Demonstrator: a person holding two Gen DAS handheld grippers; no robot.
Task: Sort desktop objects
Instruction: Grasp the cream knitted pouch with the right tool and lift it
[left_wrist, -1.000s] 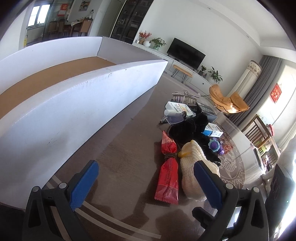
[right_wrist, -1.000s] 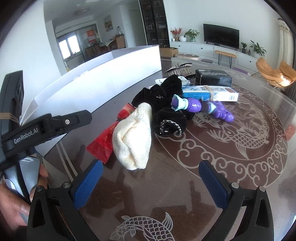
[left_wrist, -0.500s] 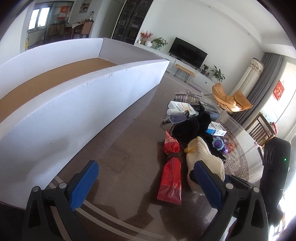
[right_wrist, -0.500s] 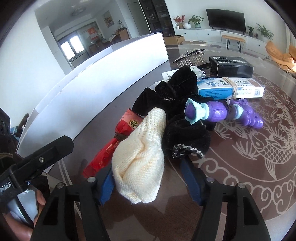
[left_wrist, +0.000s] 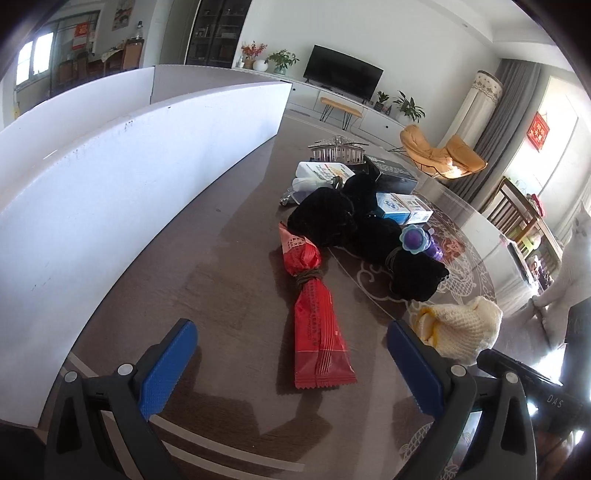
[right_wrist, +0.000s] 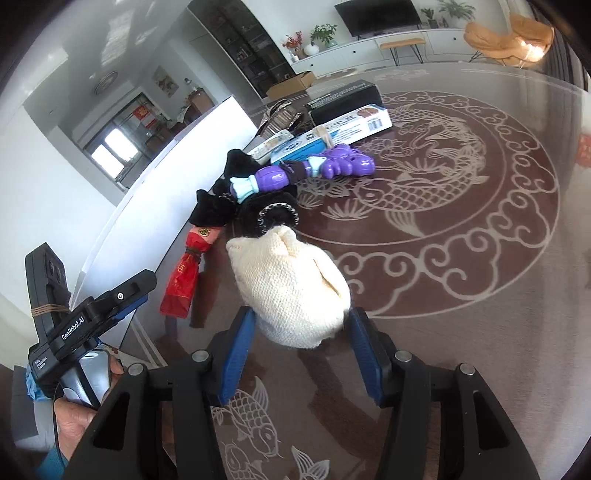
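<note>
My right gripper (right_wrist: 302, 314) is shut on a cream knitted pouch (right_wrist: 288, 288), its blue pads pressing both sides of the near end. From the left wrist view the pouch (left_wrist: 461, 328) sits to the right of the pile, apart from the red snack packet (left_wrist: 314, 306). My left gripper (left_wrist: 291, 326) is open just above the table, and the packet's near end lies between its fingers, untouched. Behind the packet lie black velvet pouches (left_wrist: 332, 218) and a purple toy (right_wrist: 314, 170).
A long white box wall (left_wrist: 129, 184) runs along the left of the brown patterned table (right_wrist: 461, 221). Further back are a blue-and-white carton (right_wrist: 343, 129), a black box (right_wrist: 343, 98) and a clear hair clip (left_wrist: 336, 147). A hand (right_wrist: 74, 417) holds the left gripper.
The right gripper closed on the cream pouch and drew it right, away from the red packet. The left gripper rolled and shifted so the packet now lies between its fingers.
</note>
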